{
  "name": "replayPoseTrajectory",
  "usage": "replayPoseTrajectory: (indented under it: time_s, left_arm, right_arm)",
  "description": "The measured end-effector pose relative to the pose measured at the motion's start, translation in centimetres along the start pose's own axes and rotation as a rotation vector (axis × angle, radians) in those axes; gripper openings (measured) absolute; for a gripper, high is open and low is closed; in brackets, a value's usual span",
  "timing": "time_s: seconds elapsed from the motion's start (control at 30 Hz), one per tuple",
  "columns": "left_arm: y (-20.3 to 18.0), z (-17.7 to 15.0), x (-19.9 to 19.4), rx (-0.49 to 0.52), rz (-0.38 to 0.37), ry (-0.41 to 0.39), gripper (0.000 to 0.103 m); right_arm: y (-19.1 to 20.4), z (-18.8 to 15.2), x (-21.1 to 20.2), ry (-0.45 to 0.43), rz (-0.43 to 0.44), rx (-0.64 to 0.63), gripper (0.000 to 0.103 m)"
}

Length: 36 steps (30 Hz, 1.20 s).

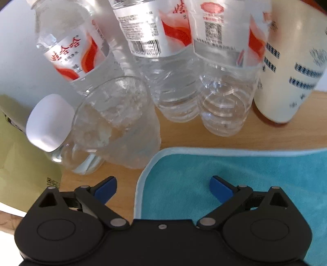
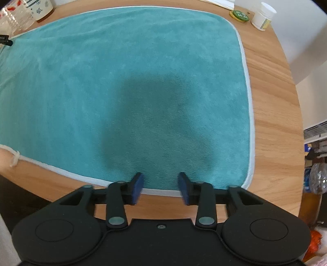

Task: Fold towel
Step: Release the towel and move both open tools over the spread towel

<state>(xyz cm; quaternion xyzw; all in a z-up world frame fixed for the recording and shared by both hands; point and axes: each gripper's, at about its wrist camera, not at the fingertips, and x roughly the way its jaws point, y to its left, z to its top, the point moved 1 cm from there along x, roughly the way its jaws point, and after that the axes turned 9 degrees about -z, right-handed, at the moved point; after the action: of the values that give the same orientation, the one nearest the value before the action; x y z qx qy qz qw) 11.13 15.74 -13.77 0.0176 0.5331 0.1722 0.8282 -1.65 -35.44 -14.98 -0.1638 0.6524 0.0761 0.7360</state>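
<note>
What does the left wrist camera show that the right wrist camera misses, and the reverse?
Only left: the open left gripper at the teal towel's corner, and a clear water bottle lying on its side with a white cap.

Only right: the open right gripper at the near hem, a small white pill jar and a green round lid.

Both: the flat teal terry towel, the wooden table, the cream printed container.

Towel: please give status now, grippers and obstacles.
Left gripper open, right gripper open. Towel flat, unfolded. Water bottles crowd its far-left corner.
</note>
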Motion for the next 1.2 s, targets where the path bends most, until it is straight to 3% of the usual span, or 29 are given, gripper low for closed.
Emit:
replayPoseTrajectory:
  time_s: [0.23,0.27,0.43,0.57,0.67,0.77,0.87,1.2]
  left_arm:
    - [0.5,-1.7,-2.1,-0.084,-0.04,0.009,0.1]
    - [0.7,-2.3,-2.9,-0.103,-0.057,0.014,0.1]
    - [-0.2,-6.1,-6.5,-0.151,-0.086,0.039,0.1]
    - [-2.1,-9.4,-8.0,-0.081,-0.105,0.057,0.1]
    - [-2.8,-12.8,-10.8,0.009,-0.069,0.072,0.1]
    - [-3.7,-14.8,-9.6,0.039,-0.078,0.136,0.091]
    - [-3.4,-15.5,-9.5,0.024,-0.074,0.136,0.092]
    - [-1.9,-18.9,-10.8,-0.094,-0.113,0.172,0.093]
  right_arm:
    - [-1.4,0.2,-0.4,0.018,0.028,-0.044,0.047]
    - [-1.7,0.4,-0.8,-0.001,0.03,-0.046,0.04]
    - [-4.1,1.4,-2.5,-0.111,0.02,0.053,0.04]
    - [-4.9,1.2,-1.6,-0.133,-0.038,0.074,0.04]
    - [-5.0,1.0,-1.0,-0.114,-0.019,0.085,0.04]
    - [-4.5,1.4,0.3,-0.106,-0.046,0.049,0.042]
    - [-5.8,0.7,0.5,-0.099,-0.008,0.099,0.042]
    - [-6.8,0.1,0.7,-0.066,-0.02,0.067,0.044]
